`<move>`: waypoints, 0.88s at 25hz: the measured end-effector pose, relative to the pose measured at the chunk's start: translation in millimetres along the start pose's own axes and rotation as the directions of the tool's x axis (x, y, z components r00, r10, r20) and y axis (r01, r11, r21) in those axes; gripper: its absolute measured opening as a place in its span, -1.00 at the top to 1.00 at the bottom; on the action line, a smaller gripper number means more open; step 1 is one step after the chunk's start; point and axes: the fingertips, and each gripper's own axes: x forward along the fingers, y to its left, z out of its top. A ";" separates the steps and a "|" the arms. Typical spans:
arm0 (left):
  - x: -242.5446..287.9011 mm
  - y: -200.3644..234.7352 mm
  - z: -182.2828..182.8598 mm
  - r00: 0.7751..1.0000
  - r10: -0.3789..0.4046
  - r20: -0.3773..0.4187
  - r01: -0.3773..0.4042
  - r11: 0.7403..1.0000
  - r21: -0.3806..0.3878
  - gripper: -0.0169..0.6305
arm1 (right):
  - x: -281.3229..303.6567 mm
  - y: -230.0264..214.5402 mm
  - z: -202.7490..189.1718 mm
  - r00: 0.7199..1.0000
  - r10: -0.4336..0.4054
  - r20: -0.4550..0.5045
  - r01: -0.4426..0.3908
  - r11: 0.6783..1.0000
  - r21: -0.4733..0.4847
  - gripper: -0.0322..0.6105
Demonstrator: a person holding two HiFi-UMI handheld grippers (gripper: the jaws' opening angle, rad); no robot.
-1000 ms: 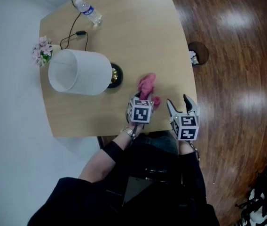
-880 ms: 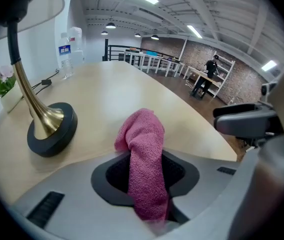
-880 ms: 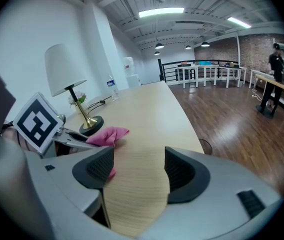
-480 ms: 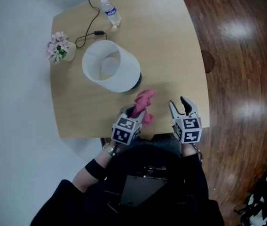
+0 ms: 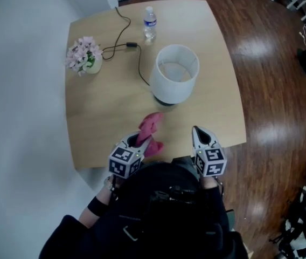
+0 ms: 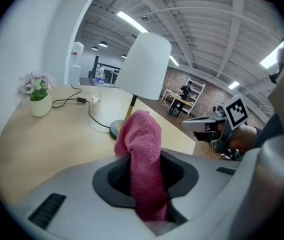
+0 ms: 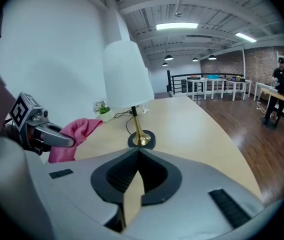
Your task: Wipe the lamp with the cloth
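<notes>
Two grippers are held at the near edge of the table (image 5: 104,128) in the head view. The left gripper (image 5: 140,142) is clamped on the pink cloth (image 5: 151,124), and the right gripper (image 5: 197,132) is seen beside it. The lamp (image 5: 175,72) stands upright further along the table, well apart from both. In the left gripper view, the cloth is pinched between jaws that have just been closing, with its folded end sticking up. In the right gripper view, the jaws are seen just snapped together on nothing, the lamp beyond them.

The lamp (image 5: 166,88) is coloured white, with a gold stem (image 7: 137,120). Near the lamp, a pink cloth (image 5: 151,127) is seen.
</notes>
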 end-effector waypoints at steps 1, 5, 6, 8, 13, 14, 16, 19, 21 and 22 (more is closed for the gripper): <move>-6.1 8.8 -2.1 1.000 -0.007 0.013 0.008 1.000 -0.012 0.60 | 0.8 9.2 -1.3 1.000 -0.005 -0.005 0.005 1.000 0.001 0.87; -21.9 32.5 7.5 0.994 -0.056 0.090 0.059 0.998 -0.034 0.60 | 2.1 27.4 -6.9 0.999 -0.036 -0.029 0.036 0.999 0.003 0.87; -24.8 37.1 17.0 0.991 -0.068 0.119 0.074 0.996 -0.045 0.60 | 1.4 27.5 -6.6 0.998 -0.047 -0.037 0.047 0.999 0.003 0.87; -30.1 47.6 48.7 0.976 -0.086 0.202 0.102 0.992 -0.072 0.60 | -1.2 23.3 -3.3 0.996 -0.070 -0.053 0.070 0.998 -0.001 0.87; -47.7 65.5 181.7 0.880 -0.119 0.459 0.183 0.978 -0.097 0.60 | -9.7 11.5 17.5 0.993 -0.108 -0.049 0.108 0.994 -0.015 0.87; -48.7 65.8 206.8 0.861 -0.138 0.490 0.206 0.974 -0.089 0.60 | -8.5 11.7 21.6 0.993 -0.111 -0.046 0.110 0.994 -0.020 0.87; -46.0 60.5 246.7 0.836 -0.186 0.517 0.252 0.966 -0.060 0.60 | -4.7 12.8 30.2 0.993 -0.110 -0.040 0.108 0.994 -0.031 0.87; -34.4 43.3 277.9 0.833 -0.251 0.493 0.288 0.958 0.000 0.60 | -3.6 11.4 38.6 0.994 -0.106 -0.034 0.104 0.994 -0.043 0.87; -24.9 35.0 283.2 0.843 -0.277 0.462 0.296 0.955 0.032 0.60 | -4.4 8.0 39.1 0.994 -0.103 -0.033 0.102 0.994 -0.041 0.87; -20.6 32.9 283.2 0.846 -0.285 0.450 0.299 0.953 0.040 0.60 | -4.1 6.0 38.2 0.994 -0.102 -0.033 0.101 0.994 -0.038 0.87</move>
